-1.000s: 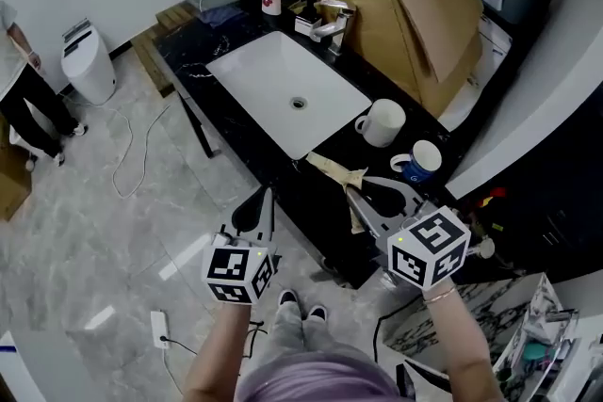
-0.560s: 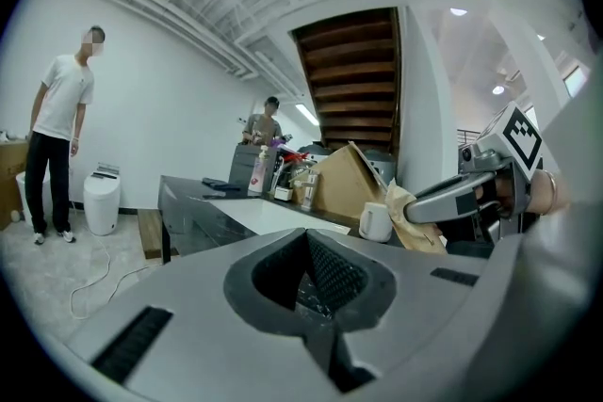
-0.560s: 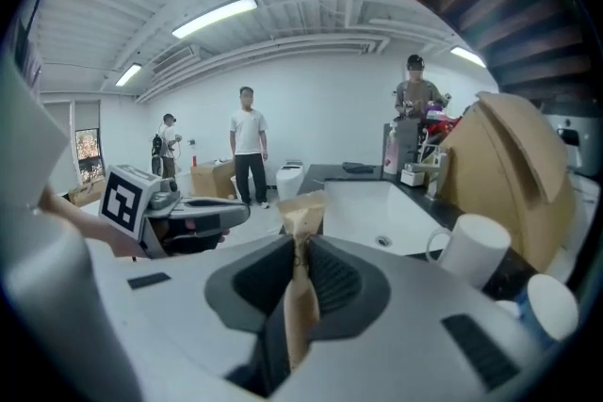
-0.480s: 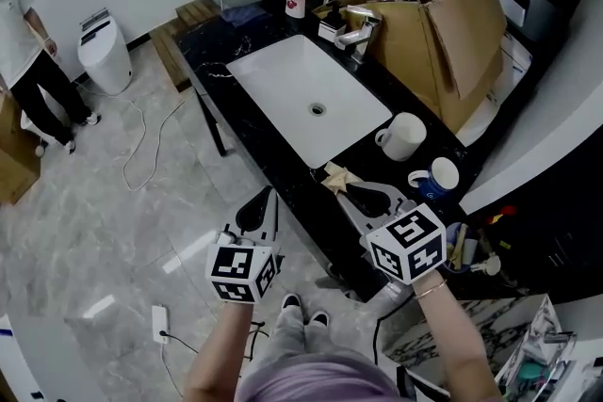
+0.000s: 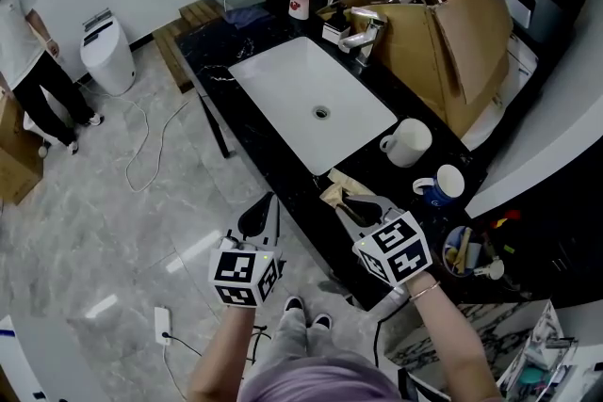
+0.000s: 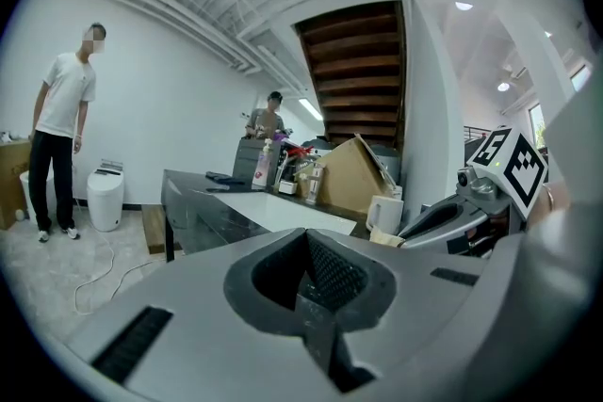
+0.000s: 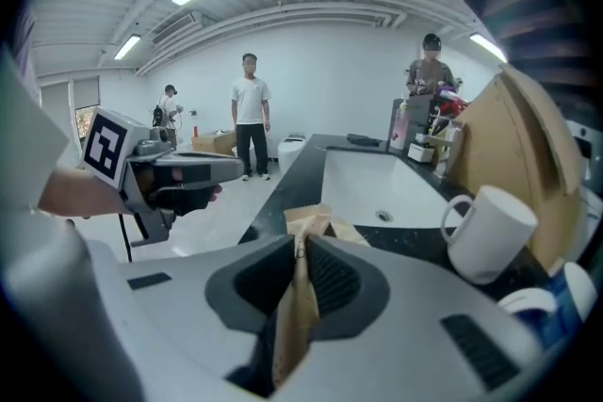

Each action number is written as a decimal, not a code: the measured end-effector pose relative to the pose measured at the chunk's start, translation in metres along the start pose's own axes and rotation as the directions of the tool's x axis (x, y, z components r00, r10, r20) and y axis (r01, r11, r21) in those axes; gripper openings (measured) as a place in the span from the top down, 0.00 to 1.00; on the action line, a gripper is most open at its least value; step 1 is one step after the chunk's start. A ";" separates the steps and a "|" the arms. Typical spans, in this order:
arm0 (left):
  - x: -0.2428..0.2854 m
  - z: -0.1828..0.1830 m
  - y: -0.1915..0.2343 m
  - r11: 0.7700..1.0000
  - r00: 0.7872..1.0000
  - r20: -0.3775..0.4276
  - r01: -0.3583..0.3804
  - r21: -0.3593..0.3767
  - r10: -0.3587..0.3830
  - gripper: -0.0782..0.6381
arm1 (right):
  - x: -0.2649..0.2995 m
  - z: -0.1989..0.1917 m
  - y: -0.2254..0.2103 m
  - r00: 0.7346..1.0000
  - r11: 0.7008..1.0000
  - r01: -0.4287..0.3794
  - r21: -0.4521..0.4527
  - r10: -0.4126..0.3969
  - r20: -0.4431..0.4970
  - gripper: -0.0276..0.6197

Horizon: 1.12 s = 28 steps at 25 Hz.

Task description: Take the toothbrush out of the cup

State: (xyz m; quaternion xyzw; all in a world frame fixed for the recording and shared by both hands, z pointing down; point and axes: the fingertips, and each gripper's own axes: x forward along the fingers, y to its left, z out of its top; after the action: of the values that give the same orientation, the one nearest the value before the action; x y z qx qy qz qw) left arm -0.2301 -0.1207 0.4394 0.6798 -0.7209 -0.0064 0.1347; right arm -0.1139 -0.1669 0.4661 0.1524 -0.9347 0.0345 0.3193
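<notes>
Bare sink basin [image 5: 283, 82]; mug [image 5: 409, 142] and box [image 5: 452, 33] alongside.

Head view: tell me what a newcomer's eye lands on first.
The right tongs, shut on a brown paper packet at the black counter's near edge. Beyond them the white sink is set in that counter, with a white mug and a blue cup to its right.

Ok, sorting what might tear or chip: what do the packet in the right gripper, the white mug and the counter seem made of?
Packet: looks like brown kraft paper, matte, creased and crimped.
White mug: probably glazed ceramic, smooth, thick-walled.
Counter: glossy black stone or lookalike, with pale veins.
</notes>
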 end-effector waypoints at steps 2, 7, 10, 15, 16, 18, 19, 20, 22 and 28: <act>0.001 -0.002 -0.001 1.000 1.000 -0.005 0.000 -0.001 0.000 0.89 | 0.002 -0.004 0.001 1.000 1.000 -0.001 -0.014 0.000 -0.014 0.88; 0.003 -0.004 -0.004 1.000 1.000 -0.011 0.005 0.002 -0.005 0.89 | 0.007 -0.011 0.002 0.999 0.999 -0.004 -0.053 0.002 -0.040 0.87; 0.004 -0.003 -0.008 1.000 1.000 -0.011 0.008 0.007 -0.008 0.89 | 0.006 -0.014 0.002 0.999 0.998 -0.008 -0.059 0.005 -0.042 0.84; 0.004 -0.001 -0.015 1.000 1.000 -0.011 0.019 0.017 -0.019 0.89 | 0.000 -0.010 0.002 1.000 0.999 -0.003 -0.051 0.003 -0.008 0.77; 0.005 0.000 -0.017 1.000 1.000 -0.009 0.023 0.020 -0.022 0.89 | -0.003 -0.007 0.001 1.000 0.999 0.002 -0.051 -0.002 0.005 0.76; 0.006 0.003 -0.022 0.999 1.000 -0.004 0.030 0.025 -0.030 0.89 | -0.009 -0.003 -0.001 0.999 0.998 0.022 -0.052 -0.020 0.034 0.75; 0.006 0.004 -0.024 0.999 0.999 -0.001 0.034 0.028 -0.034 0.89 | -0.013 0.000 -0.002 0.998 0.998 0.034 -0.051 -0.032 0.052 0.75; 0.007 0.006 -0.026 0.999 0.999 0.002 0.039 0.031 -0.039 0.89 | -0.017 0.003 -0.003 0.997 0.998 0.047 -0.047 -0.044 0.070 0.75; 0.008 0.010 -0.032 0.998 0.999 0.009 0.051 0.039 -0.052 0.89 | -0.027 0.008 -0.007 0.992 0.997 0.069 -0.025 -0.066 0.107 0.75; 0.014 0.022 -0.055 0.993 0.994 0.026 0.102 0.060 -0.104 0.89 | -0.067 0.021 -0.020 0.962 0.987 0.123 0.100 -0.143 0.232 0.77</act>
State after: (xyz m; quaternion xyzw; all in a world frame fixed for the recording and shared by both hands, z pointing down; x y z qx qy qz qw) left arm -0.1810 -0.1428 0.4106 0.7197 -0.6866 -0.0021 0.1035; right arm -0.0694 -0.1720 0.4081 0.2314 -0.9516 0.0338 0.1997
